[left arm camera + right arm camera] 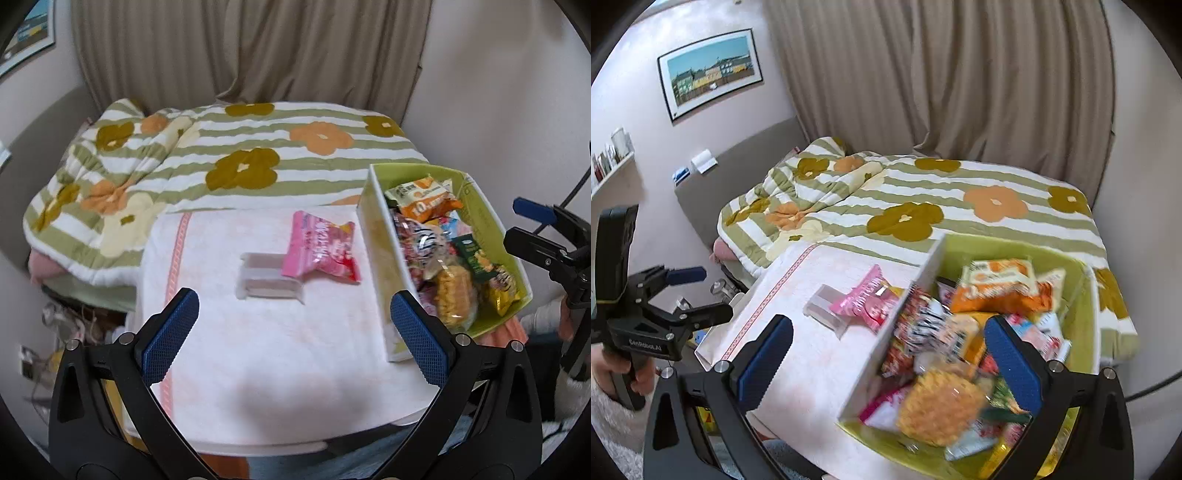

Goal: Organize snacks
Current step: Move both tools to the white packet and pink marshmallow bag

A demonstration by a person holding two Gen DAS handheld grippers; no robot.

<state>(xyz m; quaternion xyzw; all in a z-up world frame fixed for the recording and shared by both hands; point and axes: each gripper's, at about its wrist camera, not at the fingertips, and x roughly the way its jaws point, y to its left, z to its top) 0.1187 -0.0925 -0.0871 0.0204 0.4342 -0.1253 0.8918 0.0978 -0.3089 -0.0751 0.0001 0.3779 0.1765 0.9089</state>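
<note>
A pink snack packet [319,248] lay flat on the white towel [258,350], long axis running away from the cameras, beside the green box [491,229] of snacks. Both the left gripper [295,332] and the right gripper [886,365] stood wide apart, empty.

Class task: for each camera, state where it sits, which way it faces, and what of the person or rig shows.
Left wrist: behind the open left claw, facing the pink snack packet; right claw at the right edge.
Right wrist: behind the open right claw, over the green snack box; left claw and hand visible.
Shared: packet, box, floral quilt.
</note>
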